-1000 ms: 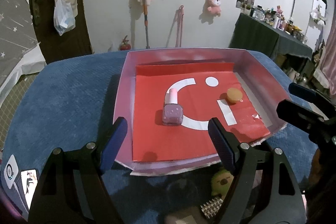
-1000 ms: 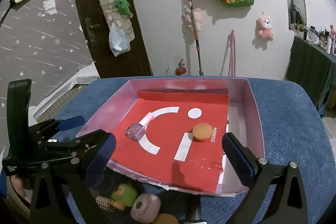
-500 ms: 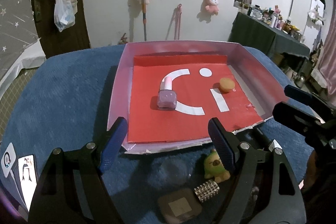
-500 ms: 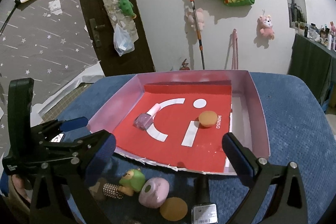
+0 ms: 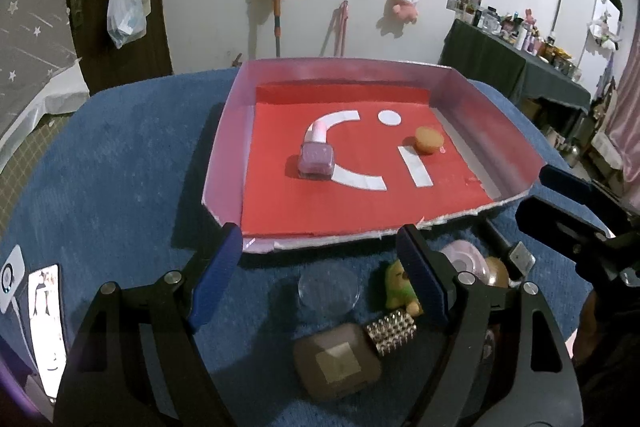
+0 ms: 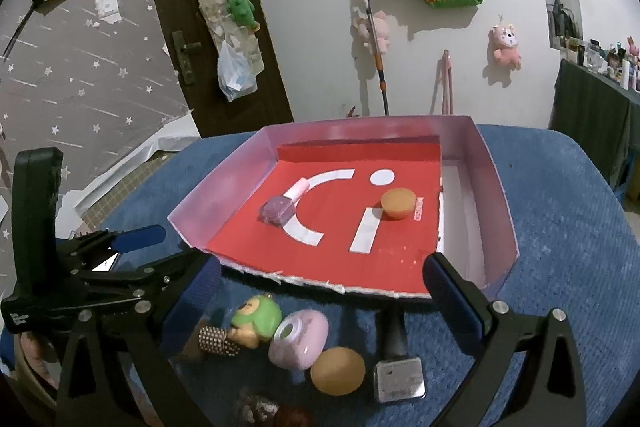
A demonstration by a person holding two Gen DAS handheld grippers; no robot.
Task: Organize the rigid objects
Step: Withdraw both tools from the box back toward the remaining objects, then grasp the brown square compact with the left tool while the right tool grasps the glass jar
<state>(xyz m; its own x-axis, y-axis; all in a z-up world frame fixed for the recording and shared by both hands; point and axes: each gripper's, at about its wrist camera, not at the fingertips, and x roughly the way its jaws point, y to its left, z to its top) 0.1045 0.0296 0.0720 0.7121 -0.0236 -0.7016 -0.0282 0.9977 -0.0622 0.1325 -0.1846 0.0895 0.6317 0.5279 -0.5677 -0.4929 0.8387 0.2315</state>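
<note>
Both open and empty: left gripper (image 5: pixel 320 259) and right gripper (image 6: pixel 320 291) pulled back from tray (image 5: pixel 224 147), uncovering loose clutter at 6 o'clock; nail polish (image 5: pixel 316 157) and orange puck (image 5: pixel 429 140) already inside, green figurine (image 6: pixel 256 319) likely next

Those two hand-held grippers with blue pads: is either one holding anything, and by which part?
Nothing is held. The left hand-held gripper and right hand-held gripper both stand open, empty, above the blue cloth.

left gripper (image 5: pixel 320 267) jaws apart, right gripper (image 6: pixel 324 287) jaws apart, both empty
</note>
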